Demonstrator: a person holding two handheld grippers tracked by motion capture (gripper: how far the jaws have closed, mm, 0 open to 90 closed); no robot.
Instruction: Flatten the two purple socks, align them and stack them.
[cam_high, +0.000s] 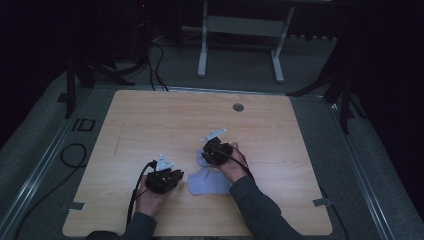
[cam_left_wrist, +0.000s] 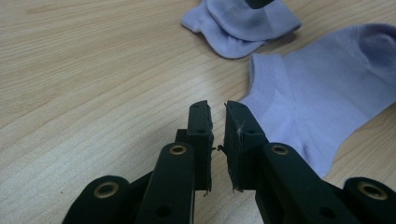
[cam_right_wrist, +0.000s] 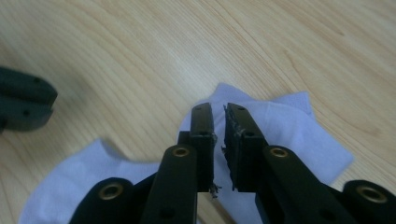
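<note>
Both hand-held grippers, left (cam_left_wrist: 217, 112) and right (cam_right_wrist: 218, 114), nearly pressed together, partly hide 2 lavender socks (cam_left_wrist: 322, 93).

Right claw (cam_right_wrist: 218, 109) rises from bottom edge, two black jaws nearly closed, thin gap between them, nothing seen gripped. Frayed fuzz on inner pad edges. Brass rivets on jaw arms. Folded sock (cam_right_wrist: 289, 135), pale lilac, lies on worktop (cam_right_wrist: 140, 51) directly under and beyond jaw tips, spreading right of claw. Second sock (cam_right_wrist: 88, 182), same lilac, lies flat left of claw, low in frame, edge touching or just beside folded sock; which, cannot tell. Other claw (cam_right_wrist: 23, 100), black, blurred, far left of right claw, above second sock. Worktop light wood grain.
</note>
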